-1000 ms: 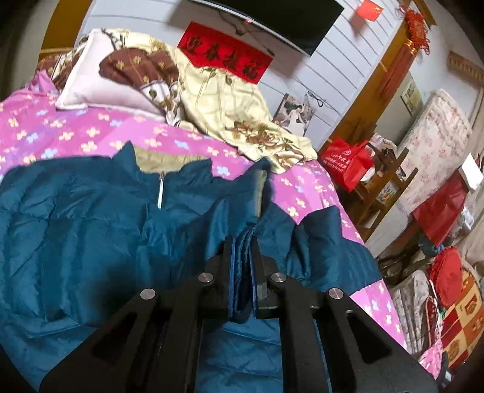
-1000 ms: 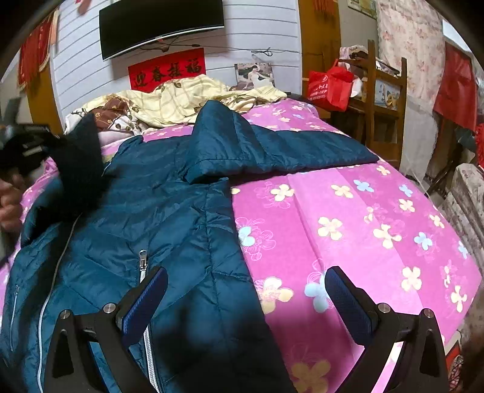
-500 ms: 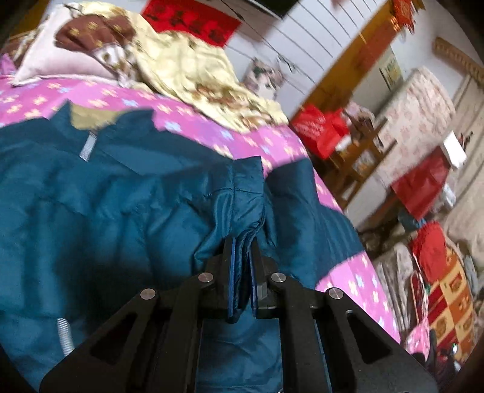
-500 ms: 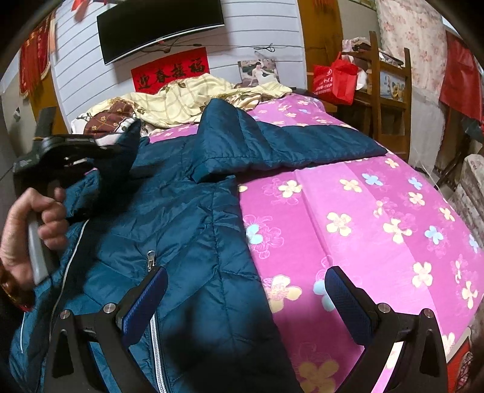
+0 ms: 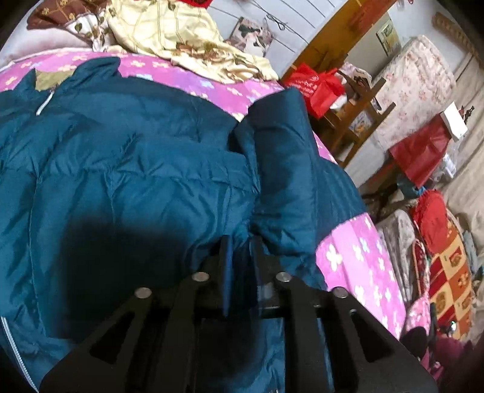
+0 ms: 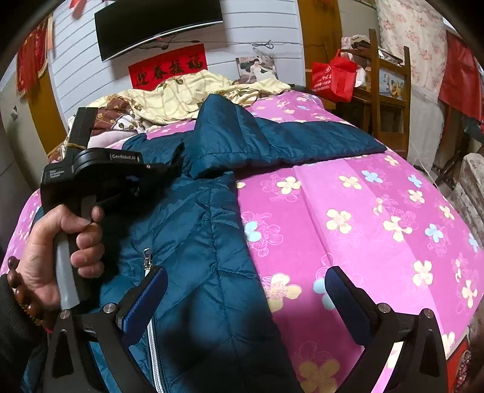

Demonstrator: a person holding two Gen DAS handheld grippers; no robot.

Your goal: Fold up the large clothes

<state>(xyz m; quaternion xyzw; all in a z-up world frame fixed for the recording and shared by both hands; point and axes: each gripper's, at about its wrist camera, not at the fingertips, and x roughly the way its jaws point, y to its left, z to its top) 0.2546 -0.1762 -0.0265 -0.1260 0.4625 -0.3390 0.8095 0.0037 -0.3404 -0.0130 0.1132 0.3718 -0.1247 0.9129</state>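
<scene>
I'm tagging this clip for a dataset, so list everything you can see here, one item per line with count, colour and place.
jacket: 1, teal quilted, spread on the bed, one sleeve stretched sideways
bedspread: 1, pink with flowers, under the jacket
blanket: 1, cream patterned, crumpled at the head of the bed
pillow: 1, pale with brown print, head of the bed
banner: 1, red, on the wall
screen: 1, black, above the banner
bag: 1, red, on the wooden chair
left gripper: black, jaws just opening, jacket fabric between them
right gripper: black, blue pads, open over the jacket's edge
hand: 1, holding the left gripper's handle
</scene>
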